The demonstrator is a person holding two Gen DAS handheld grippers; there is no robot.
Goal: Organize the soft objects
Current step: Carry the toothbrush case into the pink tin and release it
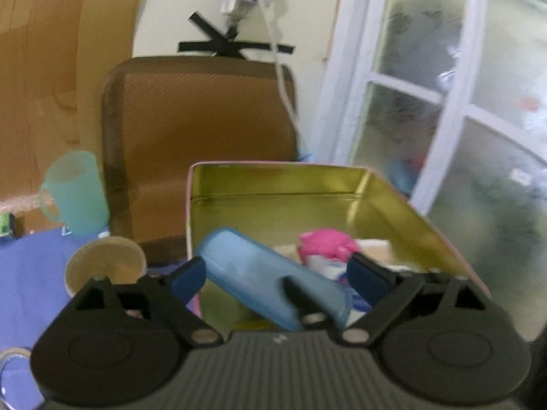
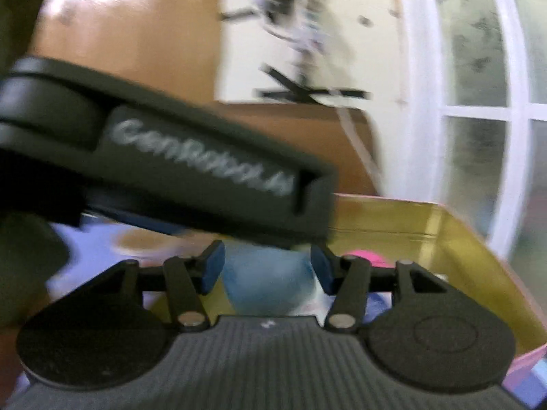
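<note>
1. Tin (image 1: 307, 184), ahead of left gripper (image 1: 278, 273): metal, gold inside, glossy.
2. Blue tube (image 1: 259, 273) between its fingers: smooth plastic look, matt, slightly frosted.
3. Gripper body: black plastic, matt, ribbed; pads (image 1: 188, 278) blue, rubbery-looking.
4. Pink lump (image 1: 324, 242) in tin: soft, cloth-like.
5. Mug (image 1: 77, 193), far left: translucent plastic.
6. Chair back (image 1: 201, 130), behind tin: woven brown cloth.
7. Cloth (image 1: 30, 273), left: matt blue.
</note>
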